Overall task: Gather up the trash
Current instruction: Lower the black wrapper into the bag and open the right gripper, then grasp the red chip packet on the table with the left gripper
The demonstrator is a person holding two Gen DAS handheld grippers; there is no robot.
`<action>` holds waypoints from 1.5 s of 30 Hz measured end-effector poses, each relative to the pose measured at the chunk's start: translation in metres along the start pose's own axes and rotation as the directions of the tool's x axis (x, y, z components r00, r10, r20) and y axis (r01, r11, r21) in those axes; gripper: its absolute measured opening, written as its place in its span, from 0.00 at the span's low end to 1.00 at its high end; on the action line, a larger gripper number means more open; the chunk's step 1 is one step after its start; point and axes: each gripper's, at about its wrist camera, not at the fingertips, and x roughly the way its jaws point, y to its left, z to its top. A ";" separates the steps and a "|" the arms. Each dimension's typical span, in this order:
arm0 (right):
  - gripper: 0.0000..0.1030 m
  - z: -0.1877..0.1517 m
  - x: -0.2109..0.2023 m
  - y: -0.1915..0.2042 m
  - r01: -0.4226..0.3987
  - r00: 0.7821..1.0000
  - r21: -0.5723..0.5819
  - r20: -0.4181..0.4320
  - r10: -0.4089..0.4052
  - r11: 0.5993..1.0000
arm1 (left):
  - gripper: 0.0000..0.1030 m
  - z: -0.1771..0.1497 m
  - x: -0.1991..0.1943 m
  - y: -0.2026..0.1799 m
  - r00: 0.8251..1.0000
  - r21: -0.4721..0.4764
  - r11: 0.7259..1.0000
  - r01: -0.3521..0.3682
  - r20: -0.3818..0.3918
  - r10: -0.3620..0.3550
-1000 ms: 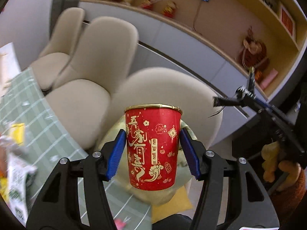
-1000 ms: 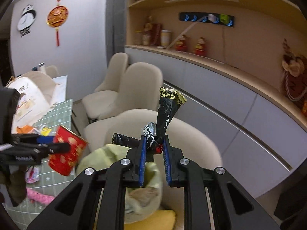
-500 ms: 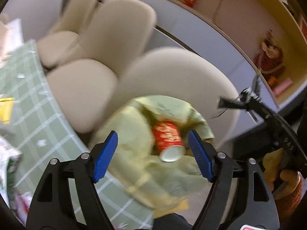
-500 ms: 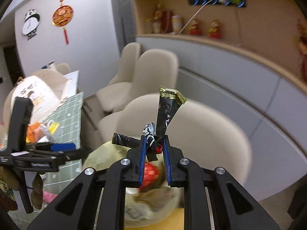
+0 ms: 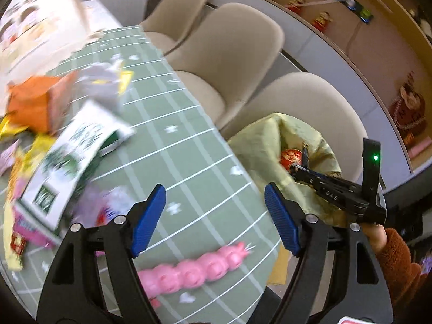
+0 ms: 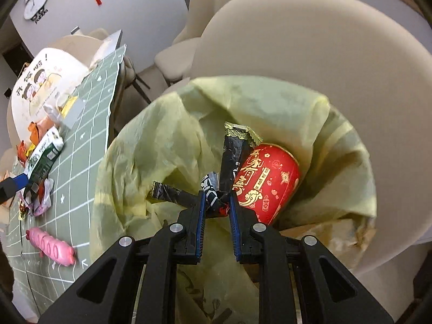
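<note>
A yellow-green trash bag stands open on a beige chair beside the table; it also shows in the left wrist view. A red paper cup lies inside it, also seen in the left wrist view. My right gripper is over the bag's mouth, shut on a black wrapper with a gold edge. My left gripper is open and empty above the green table. A pile of wrappers and a green-white carton lies at the table's left.
A pink segmented toy lies on the table near its front edge, also in the right wrist view. A white printed bag stands at the far end. Beige chairs line the table's right side.
My left gripper let the red cup fall into the bag, then swung left over the table. My right gripper has come down to the bag's mouth with the black wrapper.
</note>
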 end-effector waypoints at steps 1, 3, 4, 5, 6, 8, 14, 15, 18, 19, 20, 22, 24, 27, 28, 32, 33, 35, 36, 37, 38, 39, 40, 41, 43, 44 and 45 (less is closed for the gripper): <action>0.17 -0.001 0.000 0.003 0.005 1.000 -0.011 -0.002 -0.005 1.000 | 0.70 -0.003 -0.005 0.005 1.000 -0.011 1.000 -0.010 0.008 0.010; 0.18 -0.006 -0.002 0.006 0.014 1.000 -0.030 0.003 -0.014 0.999 | 0.70 -0.009 -0.014 0.017 0.999 -0.030 0.999 -0.029 0.026 0.030; 0.19 -0.007 -0.004 0.007 0.014 1.000 -0.033 0.007 -0.014 0.999 | 0.70 -0.011 -0.018 0.022 0.999 -0.039 0.998 -0.039 0.035 0.040; 0.23 -0.007 -0.006 0.009 0.017 1.000 -0.035 0.012 -0.016 0.999 | 0.70 -0.014 -0.022 0.027 0.998 -0.047 0.998 -0.046 0.041 0.048; 0.30 -0.009 -0.010 0.010 0.026 0.999 -0.036 0.025 -0.025 0.999 | 0.70 -0.016 -0.027 0.032 0.997 -0.060 0.997 -0.052 0.049 0.055; 0.36 -0.009 -0.021 0.013 0.050 0.997 -0.034 0.056 -0.048 0.998 | 0.70 -0.020 -0.035 0.042 0.996 -0.085 0.995 -0.057 0.062 0.062; 0.40 -0.015 -0.064 0.028 0.068 0.986 -0.013 0.154 -0.065 0.998 | 0.70 -0.039 -0.065 0.077 0.988 -0.138 0.985 -0.102 0.103 0.116; 0.40 -0.017 -0.072 0.036 0.056 0.983 -0.016 0.174 -0.052 0.998 | 0.70 -0.043 -0.071 0.084 0.986 -0.149 0.983 -0.111 0.109 0.128; 0.40 -0.021 -0.088 0.059 0.048 0.976 -0.042 0.215 -0.038 0.998 | 0.70 -0.054 -0.090 0.105 0.980 -0.181 0.975 -0.132 0.125 0.156; 0.40 -0.023 -0.094 0.070 0.041 0.973 -0.058 0.230 -0.027 0.997 | 0.70 -0.058 -0.097 0.112 0.977 -0.192 0.971 -0.139 0.132 0.166; 0.40 -0.024 -0.099 0.082 0.030 0.968 -0.076 0.250 -0.010 0.997 | 0.70 -0.063 -0.106 0.122 0.973 -0.208 0.967 -0.149 0.141 0.181; 0.41 -0.027 -0.107 0.102 0.012 0.961 -0.107 0.275 0.018 0.994 | 0.70 -0.070 -0.120 0.138 0.966 -0.233 0.958 -0.168 0.155 0.207; 0.49 -0.029 -0.113 0.121 -0.016 0.954 -0.136 0.294 0.056 0.991 | 0.70 -0.077 -0.132 0.155 0.958 -0.260 0.947 -0.188 0.164 0.235; 0.49 -0.029 -0.113 0.151 -0.065 0.948 -0.183 0.296 0.118 0.981 | 0.70 -0.086 -0.149 0.181 0.946 -0.308 0.927 -0.212 0.172 0.273; 0.49 -0.029 -0.111 0.160 -0.080 0.950 -0.200 0.281 0.135 0.976 | 0.70 -0.088 -0.153 0.188 0.943 -0.323 0.921 -0.217 0.174 0.283; 0.49 -0.033 -0.109 0.191 -0.089 0.951 -0.258 0.264 0.159 0.962 | 0.70 -0.095 -0.168 0.215 0.934 -0.369 0.902 -0.224 0.181 0.307; 0.49 -0.034 -0.107 0.199 -0.098 0.951 -0.268 0.259 0.169 0.958 | 0.70 -0.095 -0.170 0.218 0.934 -0.377 0.899 -0.222 0.182 0.307; 0.50 -0.033 -0.103 0.210 -0.114 0.952 -0.276 0.243 0.185 0.954 | 0.70 -0.096 -0.171 0.227 0.935 -0.395 0.893 -0.215 0.180 0.305; 0.50 -0.033 -0.102 0.214 -0.107 0.953 -0.276 0.245 0.178 0.955 | 0.70 -0.095 -0.169 0.234 0.937 -0.405 0.890 -0.208 0.178 0.300; 0.50 -0.033 -0.101 0.218 -0.090 0.954 -0.278 0.251 0.163 0.956 | 0.70 -0.094 -0.168 0.240 0.939 -0.412 0.889 -0.200 0.179 0.294; 0.49 -0.032 -0.098 0.223 -0.077 0.955 -0.283 0.255 0.153 0.956 | 0.70 -0.092 -0.166 0.244 0.940 -0.416 0.888 -0.196 0.179 0.291; 0.49 -0.031 -0.095 0.228 -0.069 0.958 -0.288 0.250 0.144 0.955 | 0.70 -0.088 -0.164 0.249 0.941 -0.421 0.887 -0.193 0.178 0.289; 0.49 -0.030 -0.092 0.231 -0.059 0.960 -0.287 0.245 0.132 0.956 | 0.70 -0.082 -0.162 0.255 0.941 -0.421 0.887 -0.191 0.179 0.288; 0.49 -0.028 -0.087 0.233 -0.040 0.965 -0.285 0.239 0.112 0.958 | 0.70 -0.075 -0.159 0.260 0.939 -0.421 0.886 -0.193 0.183 0.291; 0.49 -0.027 -0.082 0.235 -0.037 0.966 -0.288 0.236 0.109 0.957 | 0.70 -0.062 -0.156 0.269 0.933 -0.421 0.885 -0.200 0.193 0.303; 0.50 -0.026 -0.080 0.236 -0.031 0.965 -0.285 0.240 0.103 0.958 | 0.70 -0.053 -0.154 0.274 0.929 -0.426 0.882 -0.203 0.200 0.311; 0.50 -0.024 -0.077 0.237 -0.008 0.966 -0.279 0.247 0.080 0.960 | 0.70 -0.042 -0.151 0.281 0.924 -0.439 0.875 -0.205 0.207 0.321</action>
